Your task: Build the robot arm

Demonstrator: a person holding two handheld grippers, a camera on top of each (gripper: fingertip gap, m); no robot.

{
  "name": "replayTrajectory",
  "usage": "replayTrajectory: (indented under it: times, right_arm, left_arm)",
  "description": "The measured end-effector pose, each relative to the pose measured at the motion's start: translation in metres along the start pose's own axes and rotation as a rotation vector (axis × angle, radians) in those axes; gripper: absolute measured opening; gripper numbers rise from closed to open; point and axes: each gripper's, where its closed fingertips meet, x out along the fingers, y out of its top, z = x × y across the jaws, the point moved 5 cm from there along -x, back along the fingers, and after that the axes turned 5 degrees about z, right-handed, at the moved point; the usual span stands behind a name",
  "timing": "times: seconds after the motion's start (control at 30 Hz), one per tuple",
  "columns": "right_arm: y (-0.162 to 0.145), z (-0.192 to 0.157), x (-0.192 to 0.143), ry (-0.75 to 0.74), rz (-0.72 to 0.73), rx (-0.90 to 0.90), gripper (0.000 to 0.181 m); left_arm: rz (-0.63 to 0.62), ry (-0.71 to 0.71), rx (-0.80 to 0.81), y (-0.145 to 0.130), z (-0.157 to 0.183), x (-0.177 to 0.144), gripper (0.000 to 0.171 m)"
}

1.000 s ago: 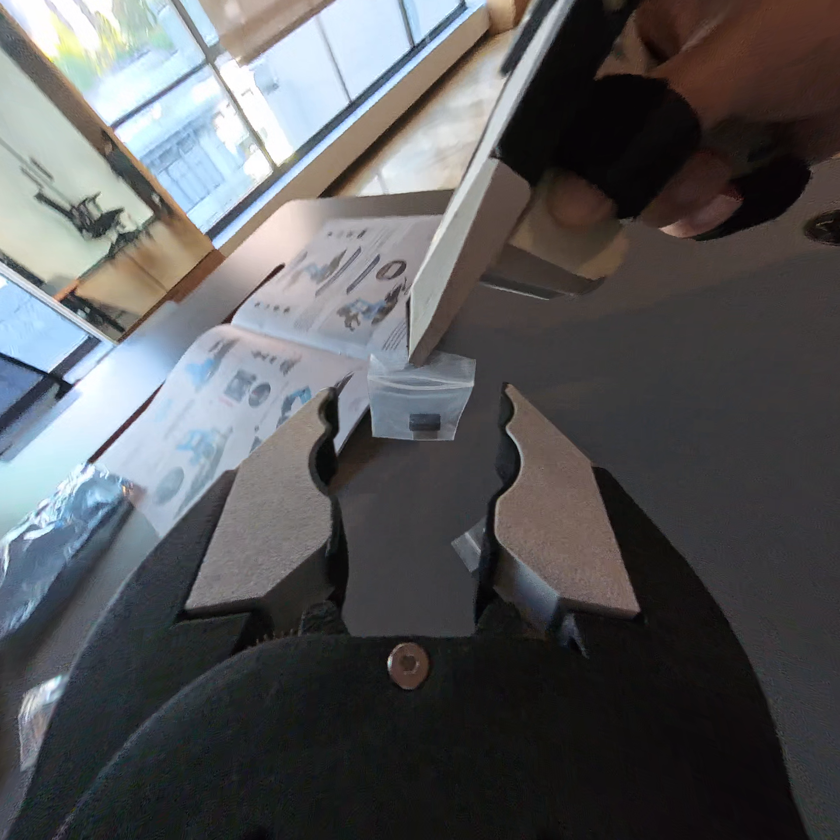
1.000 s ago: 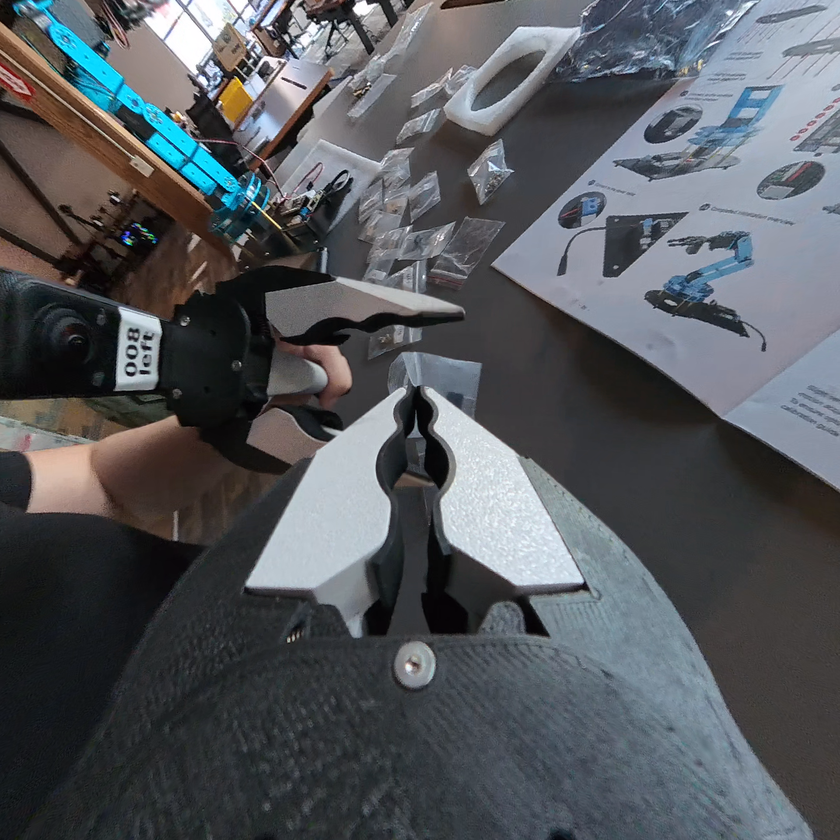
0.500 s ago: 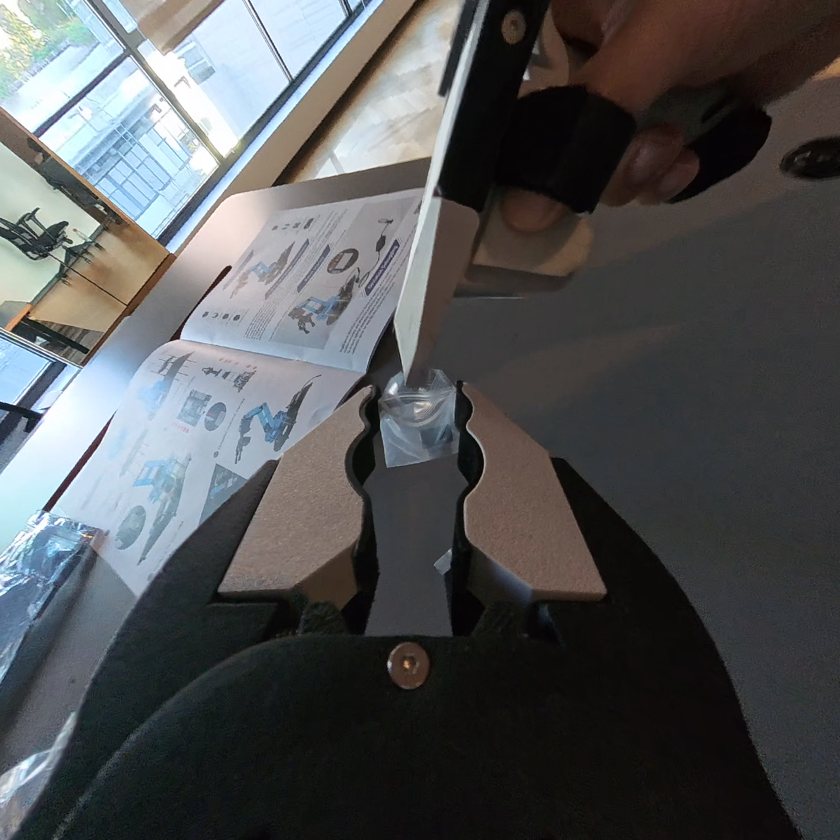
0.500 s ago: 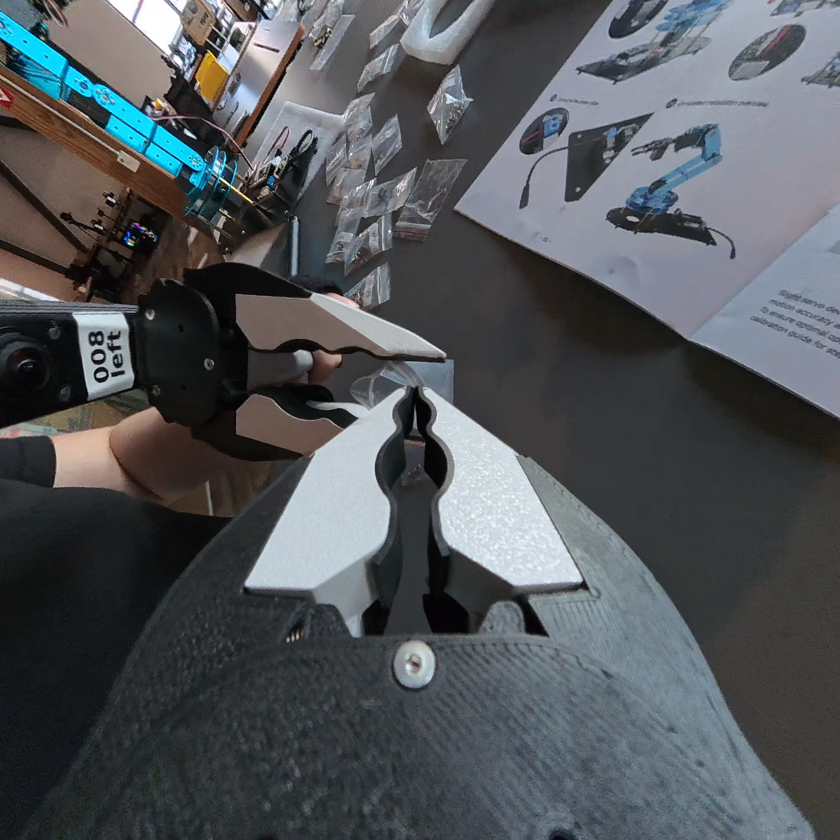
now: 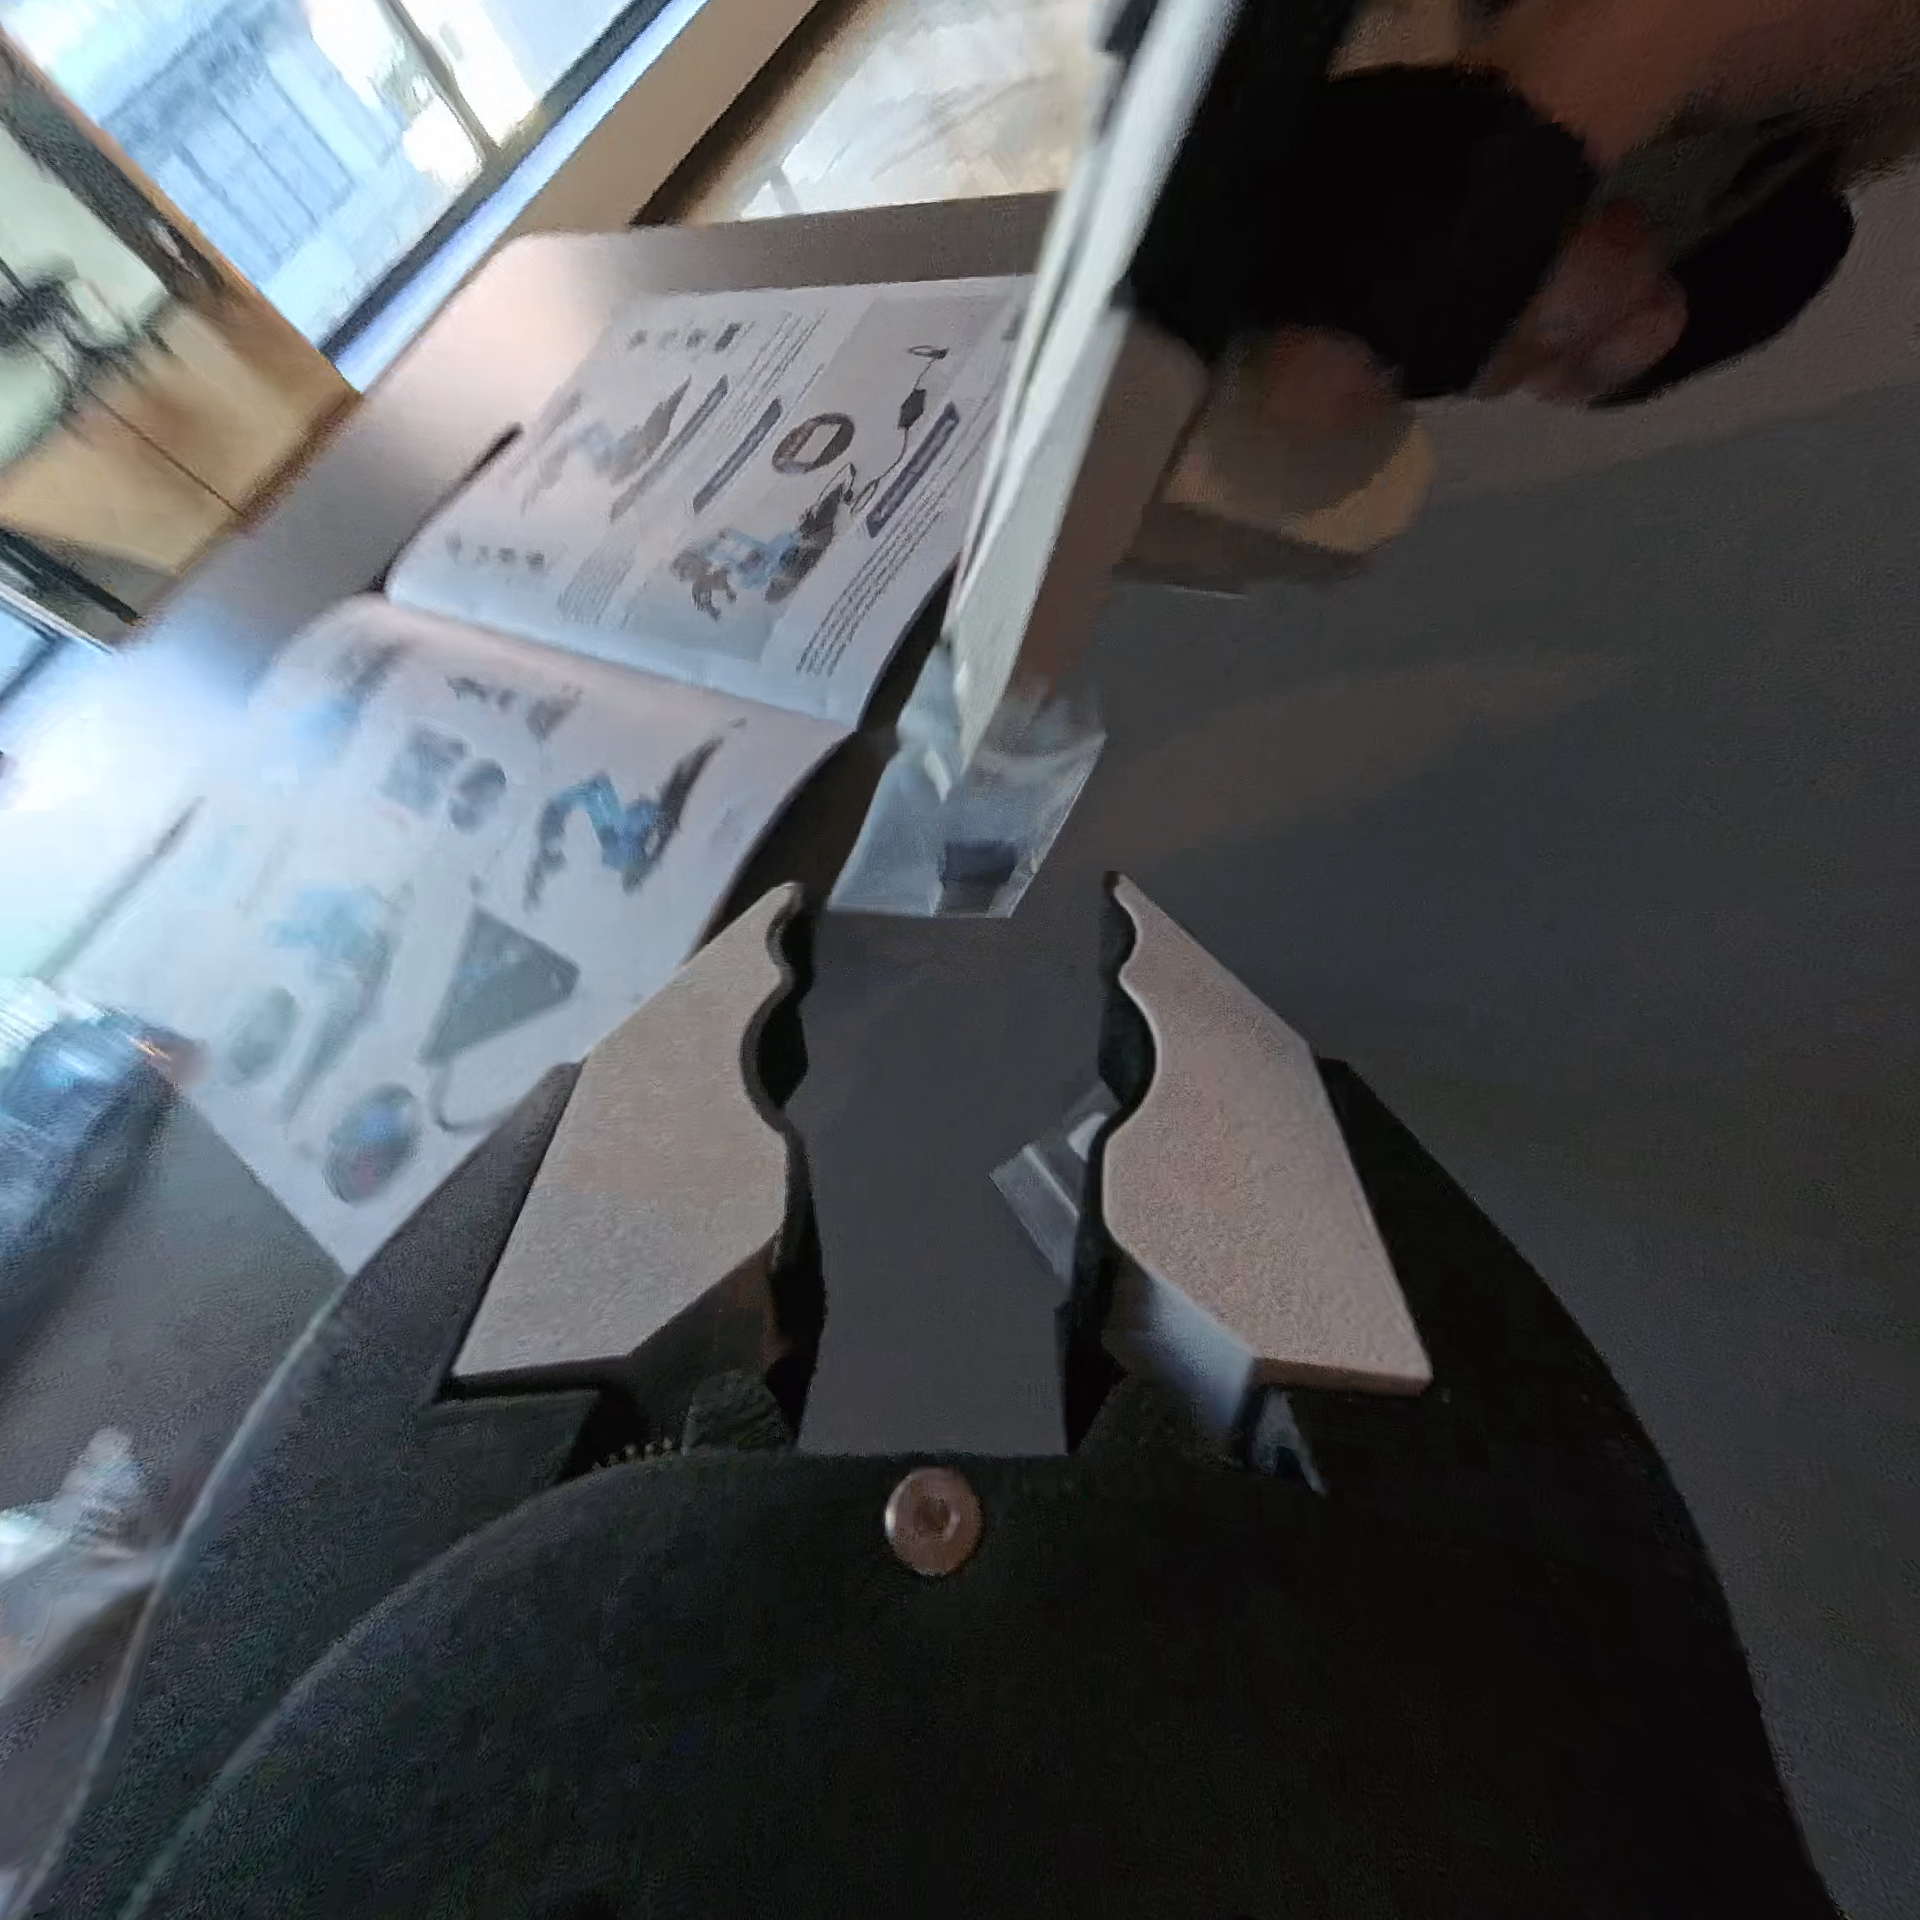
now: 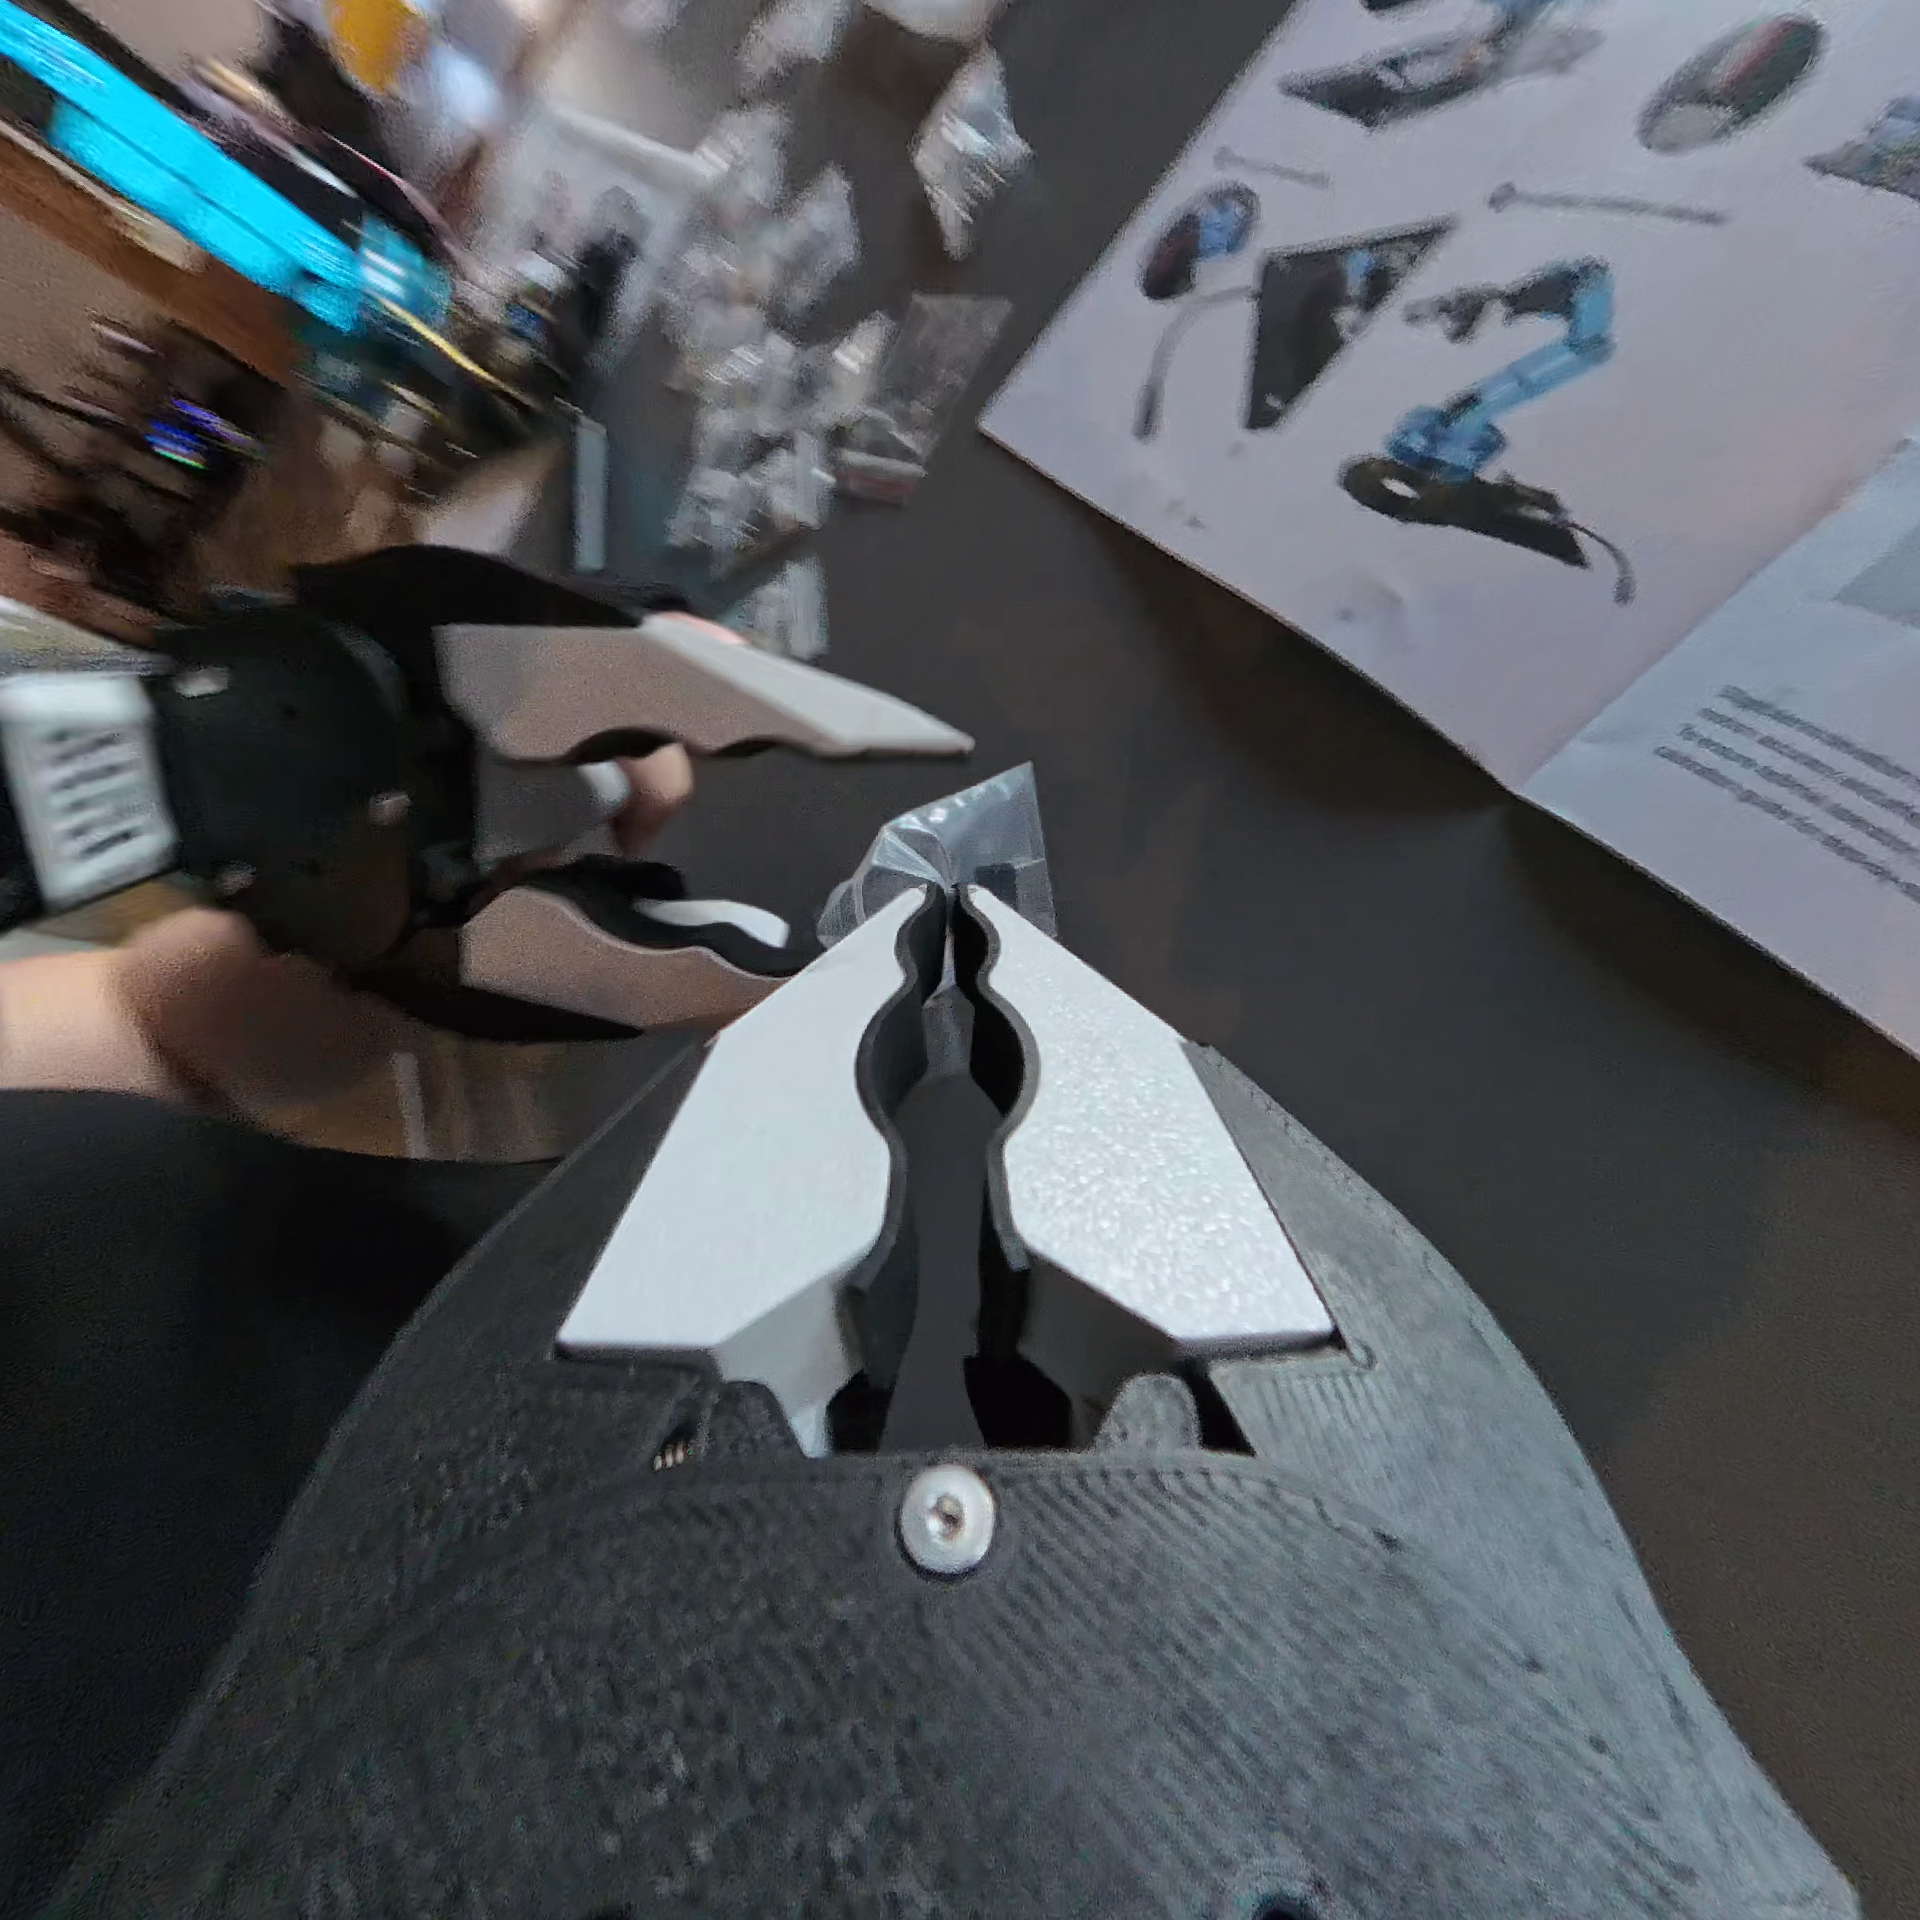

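Note:
My right gripper [image 6: 948, 891] is shut on the top of a small clear plastic bag [image 6: 982, 847] with a small dark part inside, and holds it above the dark table [image 6: 1351, 935]. In the left wrist view the same bag [image 5: 961, 831] hangs from the right gripper's fingertips [image 5: 997, 675], just ahead of my left gripper [image 5: 954, 904]. The left gripper is open and does not touch the bag. It also shows in the right wrist view [image 6: 831, 821] at the left, jaws apart, beside the bag.
An open instruction booklet [image 5: 520, 779] lies on the table left of the bag, also in the right wrist view [image 6: 1507, 364]. Several small clear bags [image 6: 831, 343] lie farther off. A dark foil bag [image 5: 62, 1101] lies at the left edge. My two grippers' fingertips are within a few centimetres of each other.
Half a second ago the left gripper's fingers had closed around the bag's sides; they have since opened and drawn back. The right gripper has stayed shut on the bag's top.

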Motion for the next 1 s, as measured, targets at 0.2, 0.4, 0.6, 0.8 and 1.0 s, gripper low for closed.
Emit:
replayTrajectory:
  times: [0.2,0.4,0.6,0.8,1.0]
  right_arm:
    - [0.013,-0.027,-0.021,0.535,0.247,0.235,0.000]
    - [0.013,-0.043,-0.015,0.751,0.250,0.284,0.000]
    - [0.008,-0.026,-0.005,0.622,0.211,0.237,0.000]
    - [-0.006,-0.005,0.012,0.448,0.129,0.123,0.005]
    - [-0.011,0.031,0.005,0.290,0.051,-0.043,0.007]
  left_arm:
    - [0.300,-0.305,-0.614,0.002,-0.007,-0.044,0.026]
    - [0.467,-0.464,-0.805,0.013,-0.012,-0.061,0.000]
    - [0.430,-0.478,-0.858,0.004,-0.012,-0.063,0.000]
    - [0.194,-0.423,-0.862,-0.012,-0.021,-0.060,0.000]
    - [-0.237,-0.335,-0.564,-0.015,-0.040,-0.059,0.000]
